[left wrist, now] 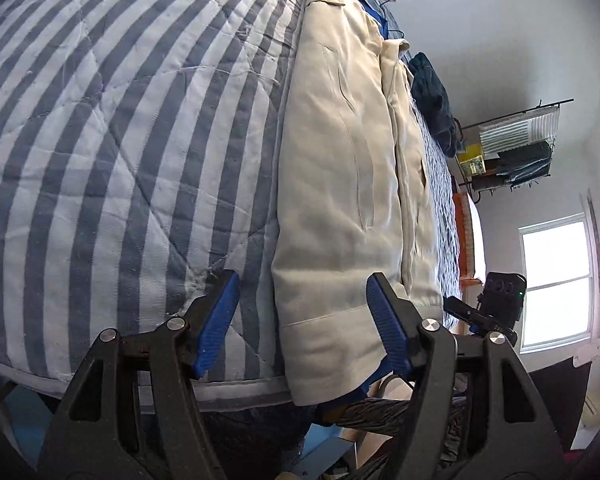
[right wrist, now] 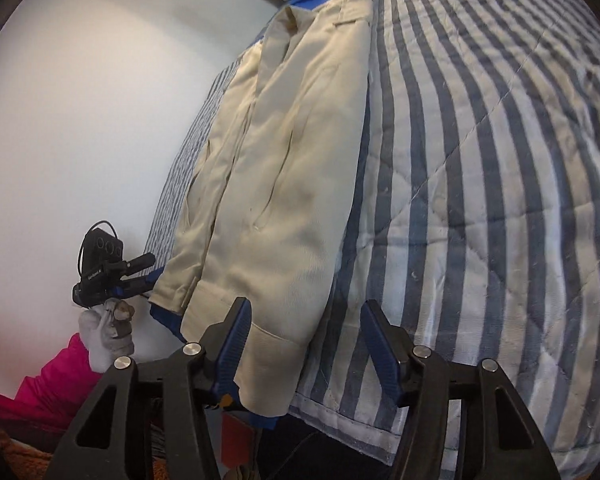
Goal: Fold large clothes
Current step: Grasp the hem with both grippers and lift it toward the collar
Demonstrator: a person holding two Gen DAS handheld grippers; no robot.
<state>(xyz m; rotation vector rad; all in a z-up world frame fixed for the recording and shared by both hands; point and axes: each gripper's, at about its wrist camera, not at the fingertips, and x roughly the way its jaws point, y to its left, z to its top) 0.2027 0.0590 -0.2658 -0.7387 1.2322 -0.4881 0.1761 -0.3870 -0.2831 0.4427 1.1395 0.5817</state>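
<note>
White walls and a bright window [left wrist: 556,284] are seen behind a bed covered by a blue-and-white striped quilt [left wrist: 112,152]. On the quilt a cream jacket [left wrist: 340,184] is laid lengthwise, folded along its length into a narrow strip, with a blue lining showing at the collar end and at the hem. The hem end reaches the near edge of the bed and hangs slightly over it. A dark blue garment [left wrist: 434,100] is noted on the bed beyond the jacket, and a wire shelf [left wrist: 512,148] is mounted on the wall near it.

The left hand-held gripper [left wrist: 302,326] is held above the hem with its jaws standing wide; the hem corner is seen between the blue pads, but no pad is pressed on the cloth. In the right wrist view the same hand-held gripper is seen from outside, just beside the hem's far corner, carried by a hand in a grey glove [right wrist: 108,332].

The right hand-held gripper [right wrist: 304,340] is likewise wide apart. Its left pad is seen in front of the hem's edge and its right pad over the striped quilt; nothing is clamped. Whether either pad touches cloth cannot be told.

Pink pleated fabric [right wrist: 56,380] is recorded low at the left of the right wrist view.
</note>
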